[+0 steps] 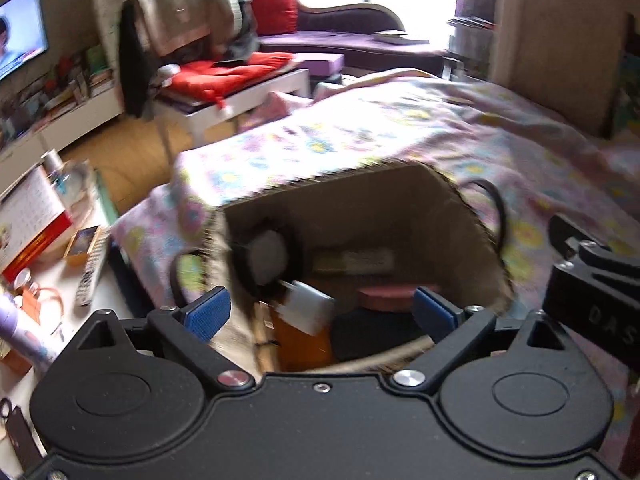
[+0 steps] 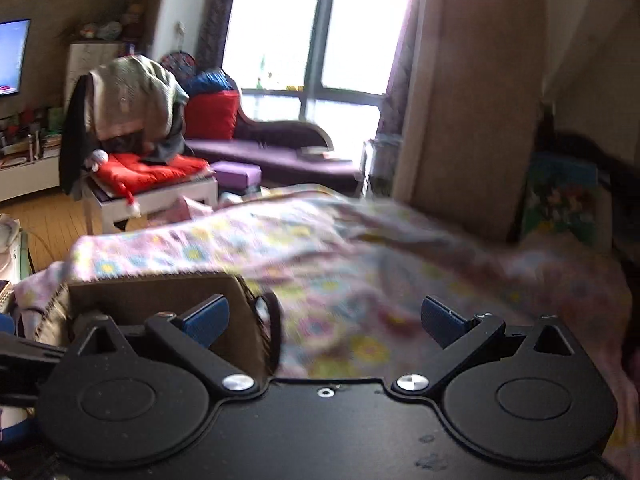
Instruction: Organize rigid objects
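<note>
Box [image 1: 360,216]: brown, open top, ragged rim, sitting on the bed [image 1: 460,136] near its left edge, on the flowered quilt. A dark cord loop [image 1: 494,208] hangs at the box's right wall.

Contents, as far as blur allows:
- one round grey-and-black item [image 1: 266,258], left side
- one white charger-like block [image 1: 306,312], front centre
- one flat pale bar [image 1: 356,262] at the back
- one reddish flat piece [image 1: 386,294], right
- one dark oval [image 1: 368,338], front right
- one orange-brown slab [image 1: 304,346] beneath the charger

Six things counted in the box; there may be more below, hidden.

Left tool [image 1: 322,314]: over the box's near rim, looking down into it, jaws spread wide, nothing between the blue pads. Right tool [image 2: 326,320]: to the right of the box, over bare quilt, jaws as wide, also empty. Its body shows at the right edge of the left view.

Progress, judged: well along. The quilt around the box carries no loose rigid item in either view. What may be left lies on the worktop [image 1: 100,300] at left: one remote [image 1: 94,270], one small orange box [image 1: 82,246], one calendar [image 1: 30,224], one purple bottle [image 1: 24,332]. Whether these belong to the task I cannot tell.
</note>
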Demonstrator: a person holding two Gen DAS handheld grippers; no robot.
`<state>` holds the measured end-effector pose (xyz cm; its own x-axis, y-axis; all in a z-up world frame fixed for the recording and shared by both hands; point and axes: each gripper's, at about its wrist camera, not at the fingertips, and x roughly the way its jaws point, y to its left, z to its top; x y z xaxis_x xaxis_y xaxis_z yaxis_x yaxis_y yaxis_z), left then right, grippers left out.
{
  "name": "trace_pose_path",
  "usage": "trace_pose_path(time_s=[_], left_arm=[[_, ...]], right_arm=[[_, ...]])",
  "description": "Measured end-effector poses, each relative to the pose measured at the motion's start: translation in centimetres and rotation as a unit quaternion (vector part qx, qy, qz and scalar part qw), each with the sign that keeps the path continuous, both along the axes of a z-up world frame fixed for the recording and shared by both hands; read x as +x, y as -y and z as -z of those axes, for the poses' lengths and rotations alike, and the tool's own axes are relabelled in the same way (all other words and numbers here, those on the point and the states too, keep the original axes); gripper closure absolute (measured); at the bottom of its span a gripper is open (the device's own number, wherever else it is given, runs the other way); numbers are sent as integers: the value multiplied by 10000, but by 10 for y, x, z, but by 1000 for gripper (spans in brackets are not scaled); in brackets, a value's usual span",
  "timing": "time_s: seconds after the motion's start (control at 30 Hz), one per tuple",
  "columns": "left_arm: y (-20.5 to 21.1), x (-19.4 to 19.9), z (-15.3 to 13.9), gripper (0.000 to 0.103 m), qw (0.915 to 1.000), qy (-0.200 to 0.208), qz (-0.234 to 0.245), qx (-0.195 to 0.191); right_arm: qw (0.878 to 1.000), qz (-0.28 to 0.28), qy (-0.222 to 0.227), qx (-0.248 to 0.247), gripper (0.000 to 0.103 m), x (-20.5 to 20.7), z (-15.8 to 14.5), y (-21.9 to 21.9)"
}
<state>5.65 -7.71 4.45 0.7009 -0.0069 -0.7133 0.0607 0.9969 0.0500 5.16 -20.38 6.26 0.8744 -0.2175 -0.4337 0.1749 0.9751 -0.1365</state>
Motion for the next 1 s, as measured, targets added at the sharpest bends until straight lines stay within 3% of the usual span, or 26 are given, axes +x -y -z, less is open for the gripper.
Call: trace_pose_path(time_s=[0.13, 0.3, 0.47, 0.6, 0.73, 0.83, 0.97, 1.0], left_arm=[[23, -12, 8, 7, 9994, -54, 336, -1], [51, -26, 18, 7, 9968, -143, 782, 66], [77, -43, 39, 7, 9915, -317, 1257, 71], [100, -52, 64, 7, 9861, -547, 1565, 120], [116, -58, 93, 8, 9814, -751, 1761, 162], [119, -60, 117, 6, 9791, -929, 1801, 183], [99, -53, 121, 3, 9798, -1169, 1556, -464], [95, -52, 120, 3, 9800, -1181, 1517, -517]], right_arm=[[9979, 267, -467, 359, 0, -10, 15, 39], [9920, 768, -897, 454, 1, -32, 39, 92], [9835, 1208, -1241, 520, 10, -55, 67, 142], [9749, 1614, -1423, 568, 29, -73, 90, 177], [9644, 1976, -1391, 1076, 50, -88, 104, 210], [9577, 2013, -1266, 1620, 51, -96, 111, 228], [9591, 1806, -1159, 1845, 55, -91, 117, 233], [9598, 1649, -1185, 1938, 61, -88, 117, 229]])
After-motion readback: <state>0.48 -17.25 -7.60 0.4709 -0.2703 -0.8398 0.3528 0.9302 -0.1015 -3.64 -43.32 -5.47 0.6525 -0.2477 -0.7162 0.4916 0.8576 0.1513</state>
